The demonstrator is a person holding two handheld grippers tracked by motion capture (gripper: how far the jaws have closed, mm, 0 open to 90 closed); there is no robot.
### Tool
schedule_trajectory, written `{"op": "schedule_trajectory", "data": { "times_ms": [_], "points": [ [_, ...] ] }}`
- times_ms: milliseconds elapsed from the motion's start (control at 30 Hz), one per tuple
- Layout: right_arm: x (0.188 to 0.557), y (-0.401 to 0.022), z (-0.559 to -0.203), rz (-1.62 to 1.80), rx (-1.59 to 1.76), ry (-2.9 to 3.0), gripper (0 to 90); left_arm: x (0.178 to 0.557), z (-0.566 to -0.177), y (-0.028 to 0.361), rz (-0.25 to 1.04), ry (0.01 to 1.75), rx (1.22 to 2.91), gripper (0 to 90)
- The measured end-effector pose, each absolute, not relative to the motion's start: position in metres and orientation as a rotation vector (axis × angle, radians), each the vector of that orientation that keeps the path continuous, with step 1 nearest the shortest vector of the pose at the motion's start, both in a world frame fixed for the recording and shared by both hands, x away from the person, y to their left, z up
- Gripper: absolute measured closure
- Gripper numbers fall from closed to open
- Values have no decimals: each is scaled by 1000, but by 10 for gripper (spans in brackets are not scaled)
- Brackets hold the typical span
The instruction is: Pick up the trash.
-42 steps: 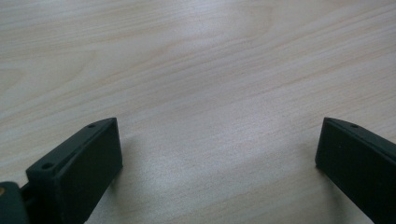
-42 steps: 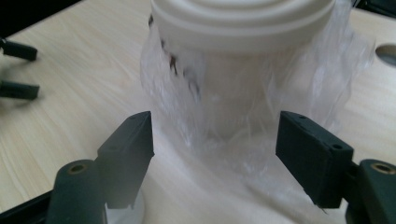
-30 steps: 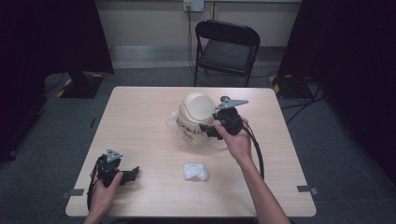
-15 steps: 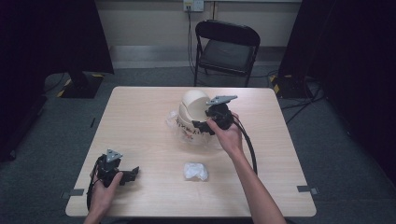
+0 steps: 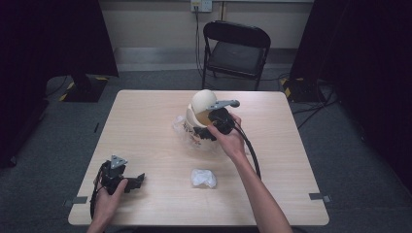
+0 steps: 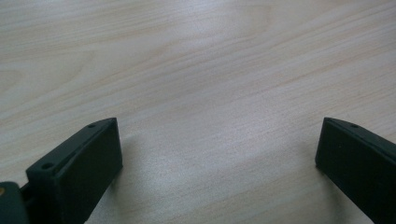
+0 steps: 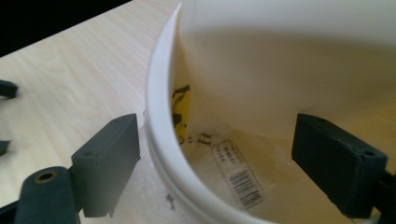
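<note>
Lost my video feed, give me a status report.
Left claw open, idle on table. Right claw open, straddling white tub rim. Crumpled wrapper lies apart.

Curtained studio: black drapes (image 5: 53, 39), taped floor (image 5: 75, 200).

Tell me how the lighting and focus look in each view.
High view: table evenly lit, surroundings dark, slightly soft. Left gripper view: sharp wood grain, a pale sheen, jaws blurred. Right gripper view: white container rim bright and soft, inside shadowed, barcode label fairly sharp.
</note>
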State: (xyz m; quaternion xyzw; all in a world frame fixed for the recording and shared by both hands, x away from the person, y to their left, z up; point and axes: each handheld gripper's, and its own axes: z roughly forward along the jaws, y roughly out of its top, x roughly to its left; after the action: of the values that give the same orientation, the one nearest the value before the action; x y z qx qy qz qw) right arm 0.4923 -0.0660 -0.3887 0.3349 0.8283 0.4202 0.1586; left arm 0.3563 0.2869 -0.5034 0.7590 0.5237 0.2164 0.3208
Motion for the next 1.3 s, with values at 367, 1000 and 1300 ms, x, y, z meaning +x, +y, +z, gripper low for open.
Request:
{"op": "schedule_trajectory", "data": {
  "times_ms": [367, 1000, 1300],
  "points": [
    [489, -69, -384, 1239, 967, 2355, 144, 356, -503, 287, 568, 1376, 1994, 0],
    [421, -117, -365, 1315, 982, 2204, 141, 356, -503, 287, 568, 1375, 1995, 0],
    [396, -116, -409, 1269, 1014, 2325, 148, 356, -503, 287, 568, 1375, 1995, 0]
  ]
}}
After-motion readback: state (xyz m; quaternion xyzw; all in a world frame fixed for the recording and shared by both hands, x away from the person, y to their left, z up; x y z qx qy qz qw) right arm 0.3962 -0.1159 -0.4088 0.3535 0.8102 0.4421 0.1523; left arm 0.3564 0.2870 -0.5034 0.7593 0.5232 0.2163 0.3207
